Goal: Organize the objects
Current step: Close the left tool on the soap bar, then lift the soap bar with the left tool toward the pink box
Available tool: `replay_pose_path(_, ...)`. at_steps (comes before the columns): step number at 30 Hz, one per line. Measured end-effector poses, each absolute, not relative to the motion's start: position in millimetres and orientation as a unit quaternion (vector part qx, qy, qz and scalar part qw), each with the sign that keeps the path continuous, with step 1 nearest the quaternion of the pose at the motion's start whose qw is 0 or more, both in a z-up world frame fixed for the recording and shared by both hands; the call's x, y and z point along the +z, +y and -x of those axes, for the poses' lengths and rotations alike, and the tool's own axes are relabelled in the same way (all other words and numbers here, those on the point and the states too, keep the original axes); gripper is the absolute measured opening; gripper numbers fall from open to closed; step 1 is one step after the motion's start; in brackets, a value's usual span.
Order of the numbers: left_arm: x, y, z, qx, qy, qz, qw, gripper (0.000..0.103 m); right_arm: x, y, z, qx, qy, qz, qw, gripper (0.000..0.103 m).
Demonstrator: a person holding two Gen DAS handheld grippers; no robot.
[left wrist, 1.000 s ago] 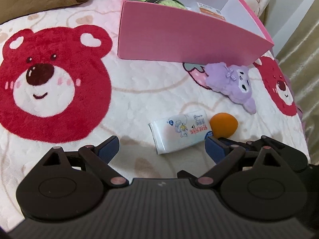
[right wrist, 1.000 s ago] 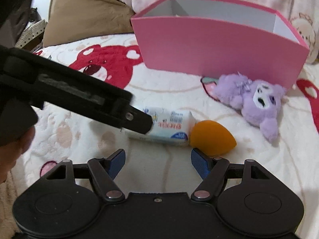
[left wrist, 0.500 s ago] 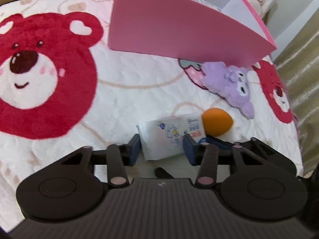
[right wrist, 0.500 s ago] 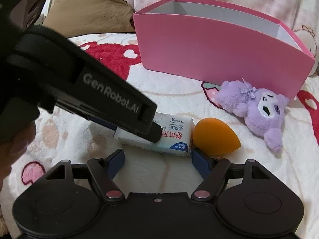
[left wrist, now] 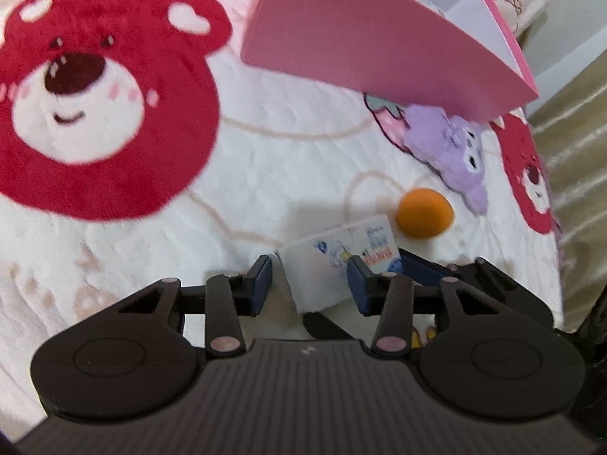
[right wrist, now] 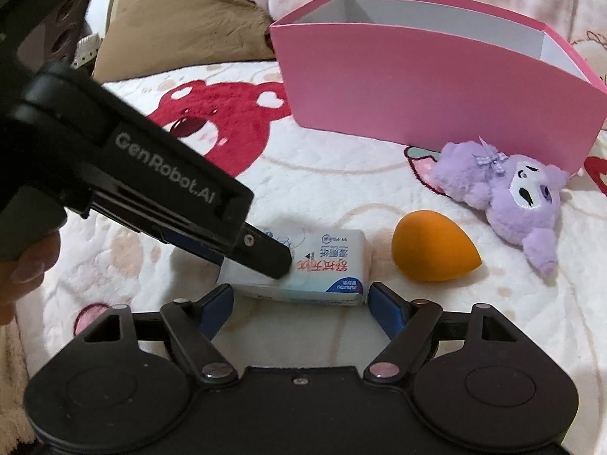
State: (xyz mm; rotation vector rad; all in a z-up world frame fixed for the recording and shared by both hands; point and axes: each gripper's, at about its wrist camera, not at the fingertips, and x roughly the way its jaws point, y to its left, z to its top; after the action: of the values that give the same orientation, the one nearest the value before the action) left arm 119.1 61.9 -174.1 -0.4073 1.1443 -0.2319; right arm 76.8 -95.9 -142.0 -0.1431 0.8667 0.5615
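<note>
A white tissue pack [left wrist: 334,254] [right wrist: 334,265] lies on the bear-print blanket. My left gripper [left wrist: 310,269] [right wrist: 265,254] is clamped across its near end, and the jaws are opening slightly with the pack still between the pads. My right gripper [right wrist: 299,292] sits just short of the pack; its jaws are opening wider and hold nothing. One of its blue fingers [left wrist: 421,269] shows behind the left gripper's right finger. An orange egg-shaped sponge [left wrist: 425,212] [right wrist: 432,250] rests right of the pack. A purple plush toy [left wrist: 447,148] [right wrist: 512,193] lies beyond the sponge.
A pink open box [left wrist: 379,45] [right wrist: 417,87] with items inside stands at the back of the blanket [left wrist: 265,151]. A brown pillow [right wrist: 178,26] lies behind it on the left. A person's hand [right wrist: 26,265] holds the left gripper. The bed edge and a curtain [left wrist: 576,151] are at the right.
My left gripper moved forward over the tissue pack and closed from wide open onto it. My right gripper stayed in place and its jaws widened a little.
</note>
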Motion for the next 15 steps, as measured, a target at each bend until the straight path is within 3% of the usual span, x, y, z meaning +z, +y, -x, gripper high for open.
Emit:
replay_pose_path(3, -175, 59, -121, -0.115, 0.531, 0.189, 0.818, 0.039, -148, -92, -78, 0.268, 0.405, 0.082, 0.871, 0.085)
replay_pose_path(9, -174, 56, -120, -0.120, 0.527, 0.193, 0.819, 0.039, -147, -89, -74, 0.267, 0.398, 0.089, 0.873, 0.082)
replay_pose_path(15, -162, 49, -114, -0.126, 0.504, 0.168, 0.838, 0.042, -142, -88, -70, 0.253, 0.393, 0.106, 0.878, 0.065)
